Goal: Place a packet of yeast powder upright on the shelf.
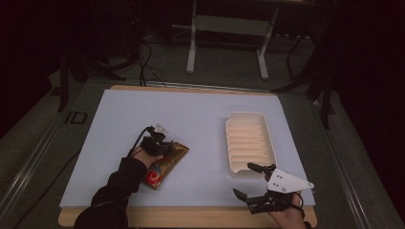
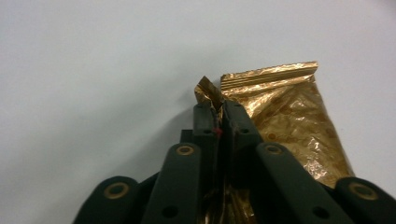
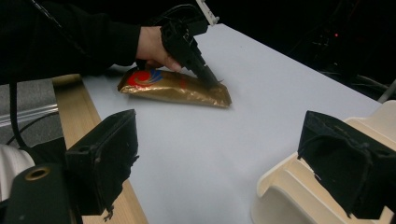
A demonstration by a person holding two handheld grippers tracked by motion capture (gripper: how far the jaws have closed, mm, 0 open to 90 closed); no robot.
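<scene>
A gold foil snack bag with a red emblem lies flat on the white table cover, at the front left. My left gripper points down onto the bag's far end. In the left gripper view its jaws are pinched together on a crumpled corner of the bag, beside the crimped seal. My right gripper is at the front right, open, with nothing between its fingers. From the right gripper view the bag lies under the left gripper and the hand that holds it.
A cream ribbed tray stands right of centre, its near end just beyond my right gripper; its corner lies by the right jaw. The white cover sits on a wooden table edge. Stands and cables lie on the floor beyond.
</scene>
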